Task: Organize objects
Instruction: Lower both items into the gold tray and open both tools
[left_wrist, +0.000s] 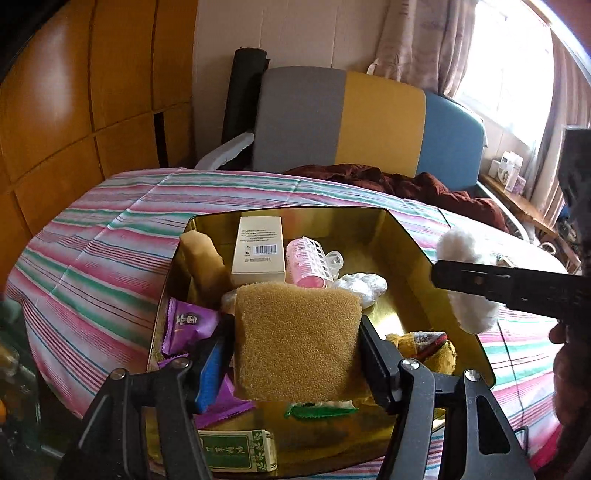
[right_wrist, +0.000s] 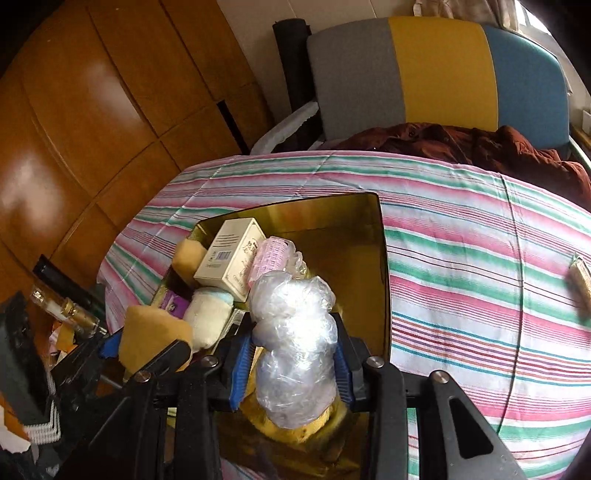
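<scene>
Right now both grippers sit over a shiny gold tray (left_wrist: 406, 236) that rests on a bed w/ a pink, green & white striped sheet (left_wrist: 110, 236). Left gripper (left_wrist: 295, 365) has its jaws clamped on a tan sponge block (left_wrist: 295, 339), 1 pad on each side, held up above the near part of the tray. Right gripper (right_wrist: 291, 373) has its jaws squeezed onto a crumpled clear plastic bag bundle (right_wrist: 295, 332), blue pads (right_wrist: 240, 369) pressing both flanks, also over the tray; in the left wrist view the same gripper comes in from the right edge as a black bar crossing a white fluffy-looking lump, prob. that bundle. Inside the tray, far-left corner: a cream carton w/ barcode (left_wrist: 258, 247) lying flat, a pink hair roller (left_wrist: 308, 262) just beside it on the right, a tan foam piece (left_wrist: 205, 258) on its left. Another wad of clear plastic (left_wrist: 360, 286) lies just behind the sponge. Near-left: purple snack packets (left_wrist: 188, 325); front edge: a green & white box (left_wrist: 236, 450) and a small green wrapper (left_wrist: 317, 410). A yellow-red packet (left_wrist: 424, 347) sits right of the left gripper. Behind the bed: a grey, yellow & blue headboard (left_wrist: 369, 118) w/ a dark red garment (left_wrist: 406, 184) bunched at its foot; wooden wardrobe panels (left_wrist: 74, 110) on the left.
</scene>
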